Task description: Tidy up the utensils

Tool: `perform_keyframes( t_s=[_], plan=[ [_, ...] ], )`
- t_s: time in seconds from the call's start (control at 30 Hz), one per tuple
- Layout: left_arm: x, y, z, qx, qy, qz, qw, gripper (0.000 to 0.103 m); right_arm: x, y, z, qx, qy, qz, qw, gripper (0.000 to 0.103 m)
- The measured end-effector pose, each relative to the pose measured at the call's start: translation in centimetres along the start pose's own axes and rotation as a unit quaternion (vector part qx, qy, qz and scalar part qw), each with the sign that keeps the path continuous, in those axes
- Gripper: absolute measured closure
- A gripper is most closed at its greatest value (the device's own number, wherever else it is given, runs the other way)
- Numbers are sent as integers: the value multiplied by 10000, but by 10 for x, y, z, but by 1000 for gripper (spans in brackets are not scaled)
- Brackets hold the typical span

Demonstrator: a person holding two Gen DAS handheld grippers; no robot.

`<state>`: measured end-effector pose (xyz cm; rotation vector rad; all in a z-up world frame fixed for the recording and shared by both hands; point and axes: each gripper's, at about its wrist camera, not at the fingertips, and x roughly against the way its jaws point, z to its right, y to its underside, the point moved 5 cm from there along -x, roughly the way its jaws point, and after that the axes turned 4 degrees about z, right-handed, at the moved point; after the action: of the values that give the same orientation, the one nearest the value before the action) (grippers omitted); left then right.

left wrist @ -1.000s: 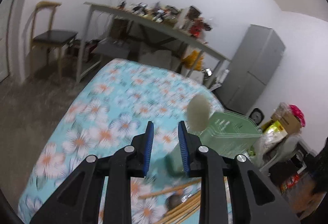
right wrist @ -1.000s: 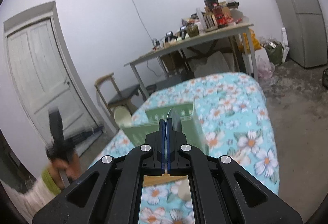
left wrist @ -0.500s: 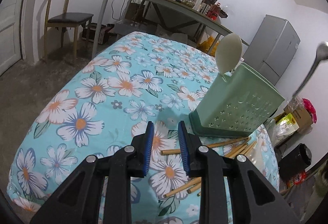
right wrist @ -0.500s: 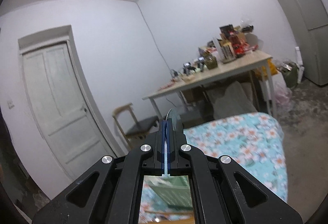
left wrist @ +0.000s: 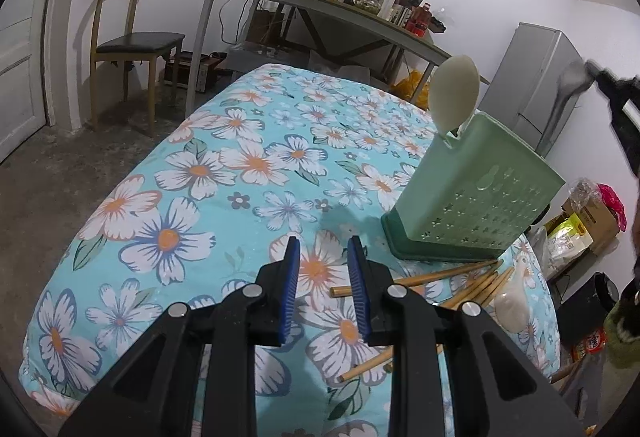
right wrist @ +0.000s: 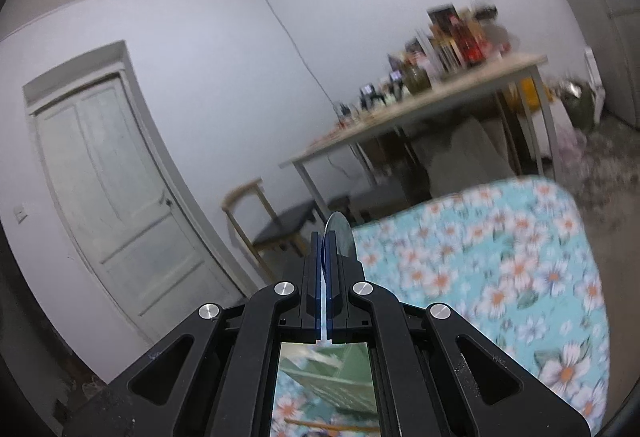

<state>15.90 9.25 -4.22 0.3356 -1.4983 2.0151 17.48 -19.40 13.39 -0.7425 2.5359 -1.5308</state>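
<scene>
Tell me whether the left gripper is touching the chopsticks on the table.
Apart. In the left wrist view, the left gripper hangs open over the flowered cloth, and the chopsticks lie to its right with cloth visible between.

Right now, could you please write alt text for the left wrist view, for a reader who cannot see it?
The open left hand-held gripper hovers over a floral tablecloth, empty. Ahead to its right stands a green perforated utensil holder with a white spoon upright in it, and wooden chopsticks lie scattered at its base.
</scene>
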Motion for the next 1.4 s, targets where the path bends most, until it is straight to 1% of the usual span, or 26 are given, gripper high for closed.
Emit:
perform_keyframes(
  t_s=[0.13,0.23,0.27,0.37,0.43,0.47,0.53,0.6,0.67,0.8,0.83,0.9,0.97,1.1,1.2,1.3,1.37,1.4],
  plan=[
    [-1,0,-1,3,10,-5,10000,80,-12,28,19,-107,321,-356,9988,103],
    [-1,1,0,-16,13,-16,10000,80,-17,43,28,-220,502,-603,9967,101],
    [-1,1,0,-33,5,-15,10000,80,-13,46,28,-235,518,-628,9964,98],
    [1,1,0,-43,1,-9,10000,80,-4,50,28,-252,590,-602,9961,97],
    [3,0,2,-58,-10,0,10000,78,2,49,24,-179,620,-562,9963,91],
    [5,0,3,-72,-14,11,10000,78,5,48,22,-147,633,-527,9965,86],
    [9,-1,6,-97,-11,37,9999,77,12,46,20,-126,625,-451,9969,82],
    [12,-1,10,-136,10,60,9999,76,23,43,17,-76,656,-387,9971,74],
    [16,-2,14,-182,30,73,9998,76,31,43,14,-23,690,-359,9970,68],
    [22,-1,24,-277,111,46,9995,75,52,55,10,225,813,-456,9954,54],
    [23,0,27,-300,146,24,9994,75,55,60,11,249,850,-510,9948,52],
    [22,3,31,-302,243,-64,9992,74,59,75,15,206,910,-730,9930,48],
    [19,9,34,-259,377,-221,9987,74,64,97,24,71,1023,-1031,9894,47],
    [8,21,36,-91,579,-590,9965,74,68,150,52,-338,1299,-1731,9757,47],
    [-5,28,35,154,713,-922,9931,74,68,177,69,-694,1395,-2091,9654,47],
    [-14,31,31,387,817,-1106,9898,74,62,191,77,-876,1409,-2310,9587,47],
    [-19,32,29,557,888,-1215,9870,74,58,197,80,-869,1373,-2389,9573,47],
    [-23,32,27,720,965,-1306,9841,74,55,199,79,-842,1337,-2430,9571,47]
  ],
)
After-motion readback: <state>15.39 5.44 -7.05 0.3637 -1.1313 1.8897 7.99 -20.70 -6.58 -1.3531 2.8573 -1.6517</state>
